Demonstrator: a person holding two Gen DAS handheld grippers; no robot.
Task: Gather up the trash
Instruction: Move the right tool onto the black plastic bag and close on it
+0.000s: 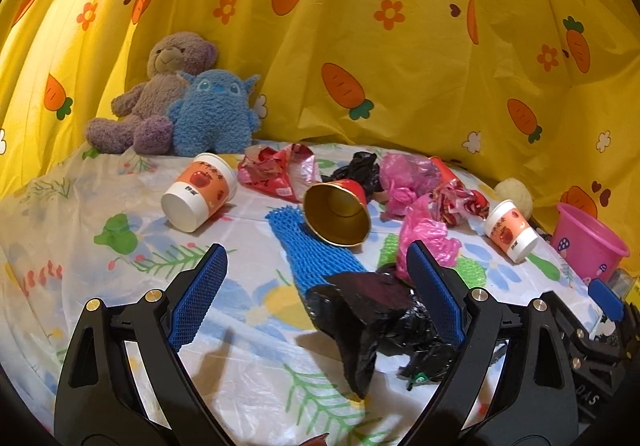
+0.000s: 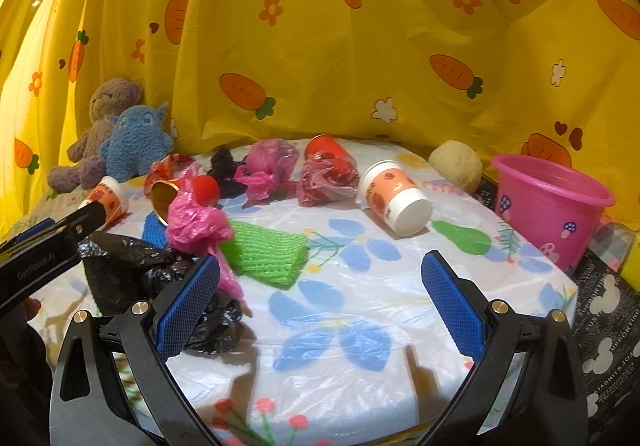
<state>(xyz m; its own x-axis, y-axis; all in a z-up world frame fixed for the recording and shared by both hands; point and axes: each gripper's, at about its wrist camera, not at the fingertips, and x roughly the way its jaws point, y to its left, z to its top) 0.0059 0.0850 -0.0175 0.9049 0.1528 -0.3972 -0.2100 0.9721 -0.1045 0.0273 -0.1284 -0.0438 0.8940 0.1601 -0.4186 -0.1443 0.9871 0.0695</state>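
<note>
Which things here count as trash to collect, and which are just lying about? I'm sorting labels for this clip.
Belongs to the job:
black plastic bag
pink plastic bag
gold-lined cup
two apple-print paper cups
green foam net
blue foam net
pink bucket, likely the bin

Just lying about:
brown teddy bear
blue plush toy

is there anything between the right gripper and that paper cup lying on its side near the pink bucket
Nothing visible. The right gripper is open over bare tablecloth, and the stretch up to the tipped paper cup is flat cloth. The green foam net lies off to the left, and the pink bucket stands further right.
</note>
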